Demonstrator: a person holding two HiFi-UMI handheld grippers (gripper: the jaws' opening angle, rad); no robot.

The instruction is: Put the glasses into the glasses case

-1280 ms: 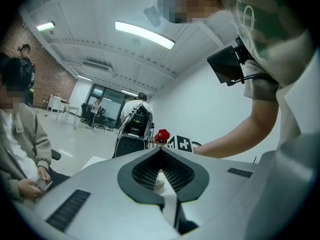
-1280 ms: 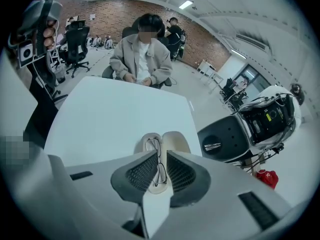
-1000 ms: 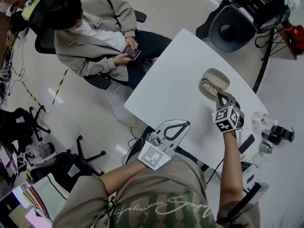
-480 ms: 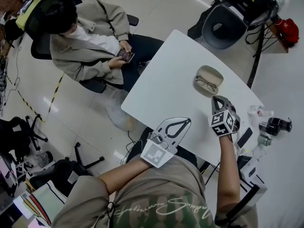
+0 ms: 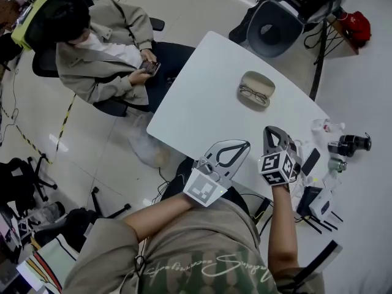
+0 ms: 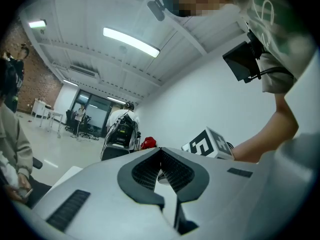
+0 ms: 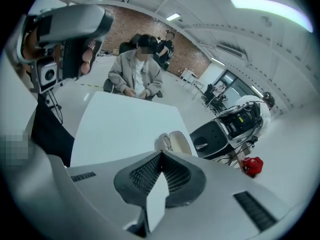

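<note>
An open beige glasses case lies on the white table, and the dark-framed glasses rest inside it. My right gripper is shut and empty near the table's front edge, well short of the case. My left gripper is also shut and empty, beside it at the front edge. In the right gripper view the case with the glasses shows just beyond the closed tips. The left gripper view shows its closed tips and the right gripper's marker cube.
A person sits at the table's left side holding a phone. A black chair with bags stands at the far end. Bottles and small gear lie on the floor at right, and a dark flat device is near the right gripper.
My right gripper has drawn back from the case toward the table's front edge. The left gripper stayed at the front edge. The glasses lie in the case throughout.
</note>
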